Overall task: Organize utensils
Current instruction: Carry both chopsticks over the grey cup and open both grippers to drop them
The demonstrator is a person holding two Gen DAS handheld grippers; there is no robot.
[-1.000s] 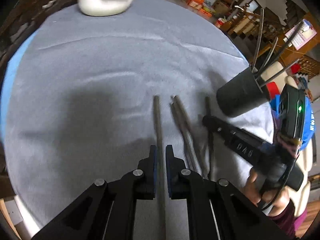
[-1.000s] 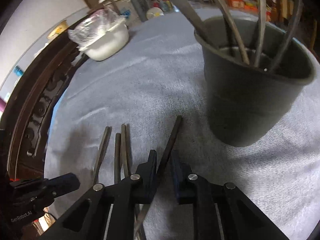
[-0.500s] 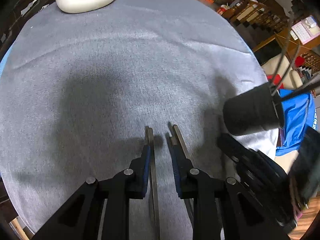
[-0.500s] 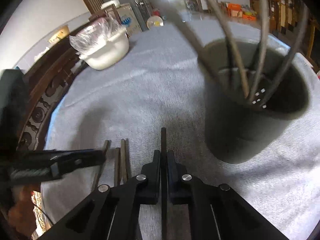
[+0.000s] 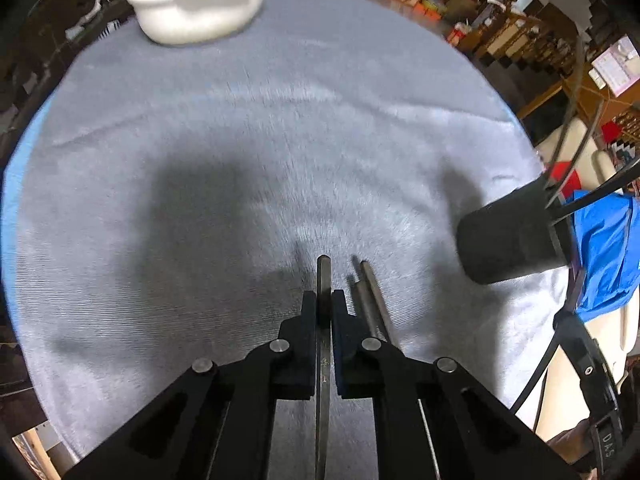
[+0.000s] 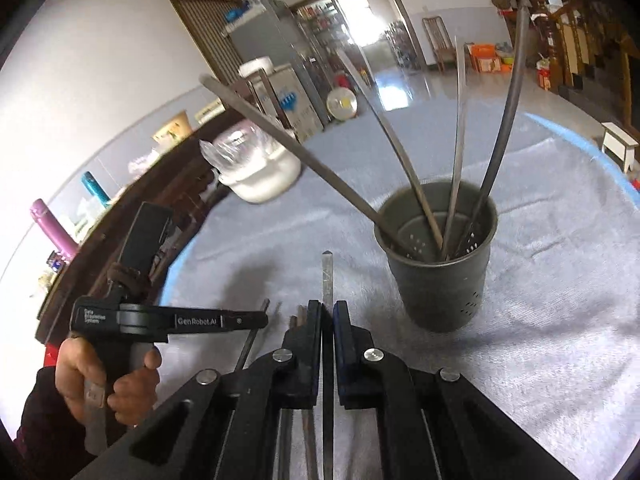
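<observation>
My right gripper [image 6: 328,312], pinching 1 chopstick [image 6: 327,276] lengthwise along its fingers, sits nearer the holder [image 6: 440,264], ahead to its right.

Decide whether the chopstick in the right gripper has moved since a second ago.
Yes. The chopstick has risen off the cloth; its tip now stands level with the holder, clamped in the right gripper.

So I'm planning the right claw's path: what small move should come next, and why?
Probably carry the right claw toward the dark grey perforated holder cup and tip its clamped thin metal chopstick upright over the rim: four chopsticks already stand inside, and more lie on the grey cloth.
</observation>
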